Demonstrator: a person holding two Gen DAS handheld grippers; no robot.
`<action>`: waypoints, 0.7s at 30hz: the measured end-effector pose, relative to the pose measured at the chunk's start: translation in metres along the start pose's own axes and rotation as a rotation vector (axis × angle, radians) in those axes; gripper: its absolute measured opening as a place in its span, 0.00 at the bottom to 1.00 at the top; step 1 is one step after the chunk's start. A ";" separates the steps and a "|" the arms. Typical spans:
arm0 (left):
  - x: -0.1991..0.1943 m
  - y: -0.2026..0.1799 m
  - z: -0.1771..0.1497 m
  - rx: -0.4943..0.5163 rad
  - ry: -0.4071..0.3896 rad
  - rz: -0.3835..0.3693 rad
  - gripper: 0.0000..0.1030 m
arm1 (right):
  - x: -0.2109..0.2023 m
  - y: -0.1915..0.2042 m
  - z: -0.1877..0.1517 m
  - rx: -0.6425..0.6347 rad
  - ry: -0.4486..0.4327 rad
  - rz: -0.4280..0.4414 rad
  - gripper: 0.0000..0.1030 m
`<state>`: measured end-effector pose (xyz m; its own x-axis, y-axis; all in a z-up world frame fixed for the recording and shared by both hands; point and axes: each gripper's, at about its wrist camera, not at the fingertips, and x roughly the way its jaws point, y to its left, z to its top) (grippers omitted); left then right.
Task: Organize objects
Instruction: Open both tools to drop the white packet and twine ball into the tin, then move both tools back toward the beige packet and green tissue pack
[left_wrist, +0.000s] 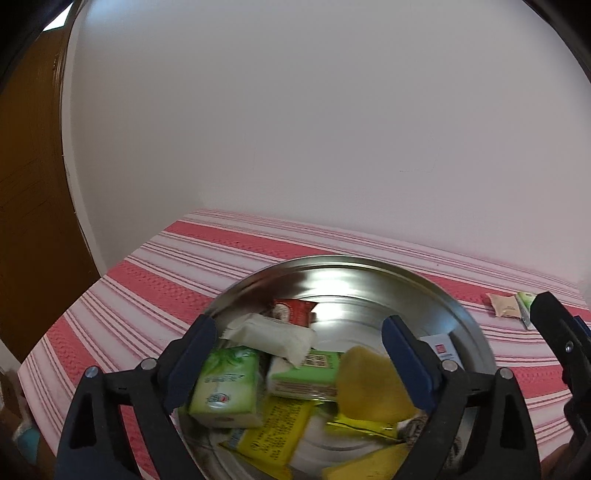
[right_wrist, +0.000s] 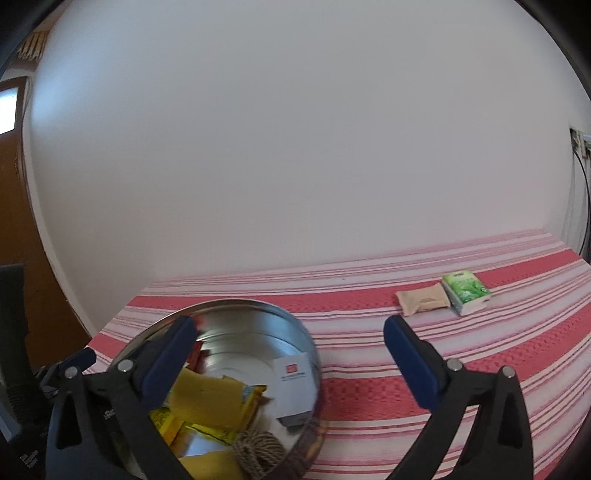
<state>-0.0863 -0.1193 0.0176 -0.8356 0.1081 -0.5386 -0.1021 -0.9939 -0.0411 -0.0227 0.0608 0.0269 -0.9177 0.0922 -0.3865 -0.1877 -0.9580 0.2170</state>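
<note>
A round metal tin (left_wrist: 332, 260) stands on the red and white striped cloth (left_wrist: 155, 280). It holds several things: a green tissue pack (left_wrist: 225, 384), a white packet (left_wrist: 273, 336), a red packet (left_wrist: 295, 312), a yellow sponge (left_wrist: 369, 387), yellow packets (left_wrist: 273, 435) and a white box (right_wrist: 295, 387). My left gripper (left_wrist: 299, 325) hangs open over the tin, its pads touching nothing. My right gripper (right_wrist: 290, 326) is open and empty, one finger over the tin (right_wrist: 236, 303), the other over the cloth. A beige packet (right_wrist: 423, 301) and a green tissue pack (right_wrist: 467, 291) lie together far right.
A white wall (right_wrist: 295, 147) runs along the back edge of the table. A brown wooden door (left_wrist: 33, 184) stands beyond the table's left edge. Cables (right_wrist: 585, 206) hang at the far right corner. A coil of twine (right_wrist: 258, 450) lies in the tin's near side.
</note>
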 end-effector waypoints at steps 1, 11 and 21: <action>0.000 -0.004 -0.001 0.004 0.002 -0.005 0.90 | 0.000 -0.004 0.001 0.010 -0.002 -0.007 1.00; 0.000 -0.038 -0.010 0.049 0.032 -0.024 0.90 | -0.002 -0.035 0.001 0.025 0.005 -0.055 1.00; 0.003 -0.066 -0.015 0.058 0.043 -0.057 0.90 | -0.003 -0.068 -0.001 0.027 0.000 -0.120 1.00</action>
<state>-0.0741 -0.0533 0.0063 -0.8038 0.1618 -0.5724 -0.1805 -0.9833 -0.0244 -0.0067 0.1256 0.0129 -0.8879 0.2060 -0.4114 -0.3059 -0.9322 0.1934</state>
